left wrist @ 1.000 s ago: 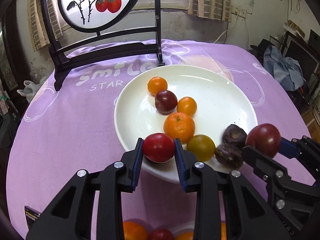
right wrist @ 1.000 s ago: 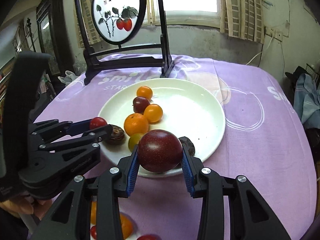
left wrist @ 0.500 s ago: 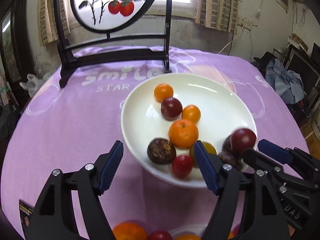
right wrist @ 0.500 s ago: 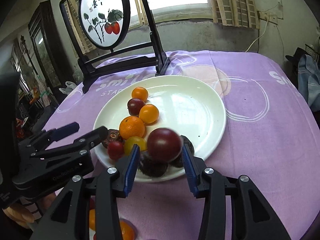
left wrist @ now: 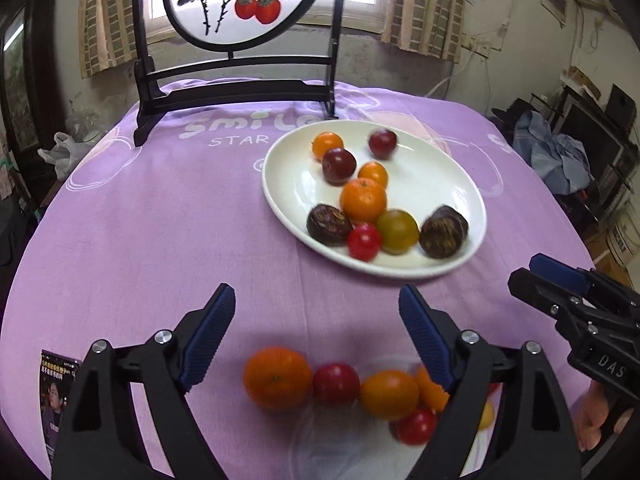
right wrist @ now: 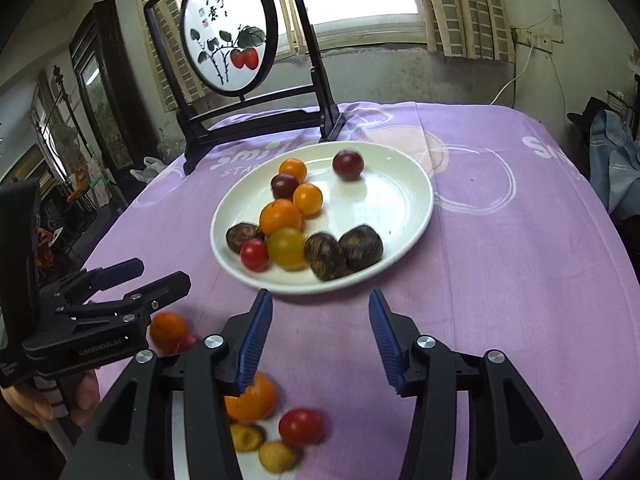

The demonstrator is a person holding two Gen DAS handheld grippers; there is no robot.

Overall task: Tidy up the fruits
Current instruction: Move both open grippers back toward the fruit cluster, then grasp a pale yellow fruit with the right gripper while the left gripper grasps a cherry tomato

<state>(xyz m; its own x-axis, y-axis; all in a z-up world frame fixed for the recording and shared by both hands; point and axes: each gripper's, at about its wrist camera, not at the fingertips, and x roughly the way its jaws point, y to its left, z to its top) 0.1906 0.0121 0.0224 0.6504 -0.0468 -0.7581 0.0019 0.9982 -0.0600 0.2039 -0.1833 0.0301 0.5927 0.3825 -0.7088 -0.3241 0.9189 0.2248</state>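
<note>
Left wrist | left claw [left wrist: 316,306] opening, empty | right claw [right wrist: 320,312] opening, empty | framed screen [left wrist: 240,4] behind plate [left wrist: 280,184]

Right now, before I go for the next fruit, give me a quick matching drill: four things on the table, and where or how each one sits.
Things:
1. dark red plum
2. small red tomato
3. big orange
4. left gripper

Places or states:
A. middle of the white plate, among the cluster
B. alone at the plate's far side, blurred
C. jaws opening, nothing between them
D. near edge of the plate, beside the yellow-green fruit

Pairs: 1-B, 2-D, 3-A, 4-C
</note>
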